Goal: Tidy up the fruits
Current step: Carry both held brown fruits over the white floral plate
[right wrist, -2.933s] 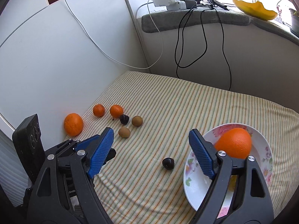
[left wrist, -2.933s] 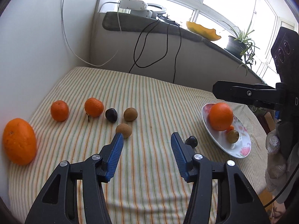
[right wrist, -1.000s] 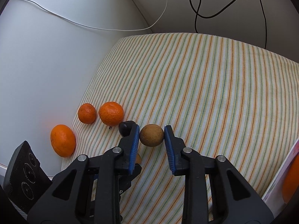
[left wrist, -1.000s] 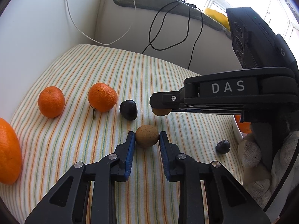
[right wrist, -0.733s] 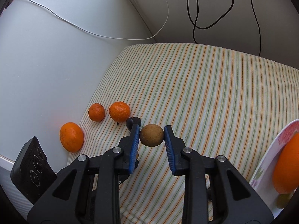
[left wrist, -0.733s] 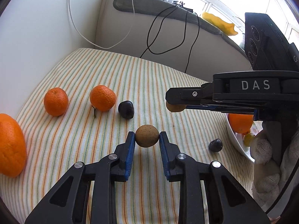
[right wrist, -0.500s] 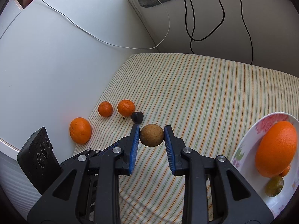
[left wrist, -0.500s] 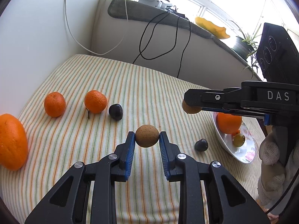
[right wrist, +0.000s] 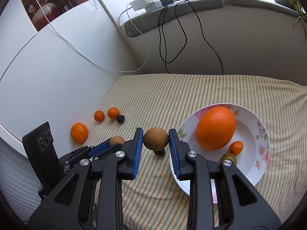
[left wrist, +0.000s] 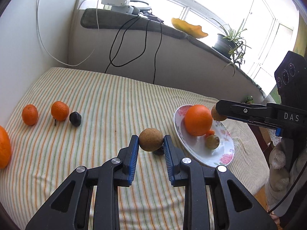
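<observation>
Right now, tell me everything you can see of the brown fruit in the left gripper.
The brown fruit is round, tan-brown, with a dull, finely speckled, rough-looking skin, whole and unmarked as far as shows. It is clamped at its sides between the blue ribbed pads of the left gripper, held clear above the striped cloth. Only the pads touch it. A dark fruit lies on the cloth behind it, partly hidden.

"DAS" stands on the right hand-held gripper (left wrist: pixel 217 113).

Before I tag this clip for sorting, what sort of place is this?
Probably a room at home: a striped cloth under loose fruit, a windowsill with a potted plant, and a floral plate.
</observation>
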Motion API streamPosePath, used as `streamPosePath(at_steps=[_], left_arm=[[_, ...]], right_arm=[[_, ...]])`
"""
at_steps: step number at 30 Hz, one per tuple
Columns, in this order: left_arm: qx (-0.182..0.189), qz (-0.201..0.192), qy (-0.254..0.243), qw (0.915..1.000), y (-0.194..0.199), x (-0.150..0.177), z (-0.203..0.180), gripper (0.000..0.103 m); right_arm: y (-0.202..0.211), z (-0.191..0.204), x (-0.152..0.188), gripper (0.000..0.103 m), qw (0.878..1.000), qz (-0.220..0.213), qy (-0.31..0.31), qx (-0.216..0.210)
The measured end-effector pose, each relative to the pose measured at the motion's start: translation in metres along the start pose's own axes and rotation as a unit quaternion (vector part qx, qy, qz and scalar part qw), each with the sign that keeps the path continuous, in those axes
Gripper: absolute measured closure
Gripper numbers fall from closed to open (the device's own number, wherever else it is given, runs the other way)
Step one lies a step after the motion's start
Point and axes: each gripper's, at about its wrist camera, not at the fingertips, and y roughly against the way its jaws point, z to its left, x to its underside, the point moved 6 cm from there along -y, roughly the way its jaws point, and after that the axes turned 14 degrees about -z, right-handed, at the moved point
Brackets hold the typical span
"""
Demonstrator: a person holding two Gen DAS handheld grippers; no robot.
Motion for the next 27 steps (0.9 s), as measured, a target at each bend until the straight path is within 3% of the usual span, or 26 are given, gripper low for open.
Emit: streamPosePath(at_steps=[12, 27], left_arm=[[0.038, 0.02, -0.021, 0.9988, -0.018, 0.013, -0.055, 0.078], [0.057, 0.051, -0.044, 0.9961, -0.046, 0.03, -0.099, 0.078]], right_arm=[[0.041, -0.061, 0.018, 0.074, 0.998, -0.016, 0.0, 0.054], [0.039, -0.11, 0.034, 0.074, 0.995, -0.007, -0.002, 0.1]])
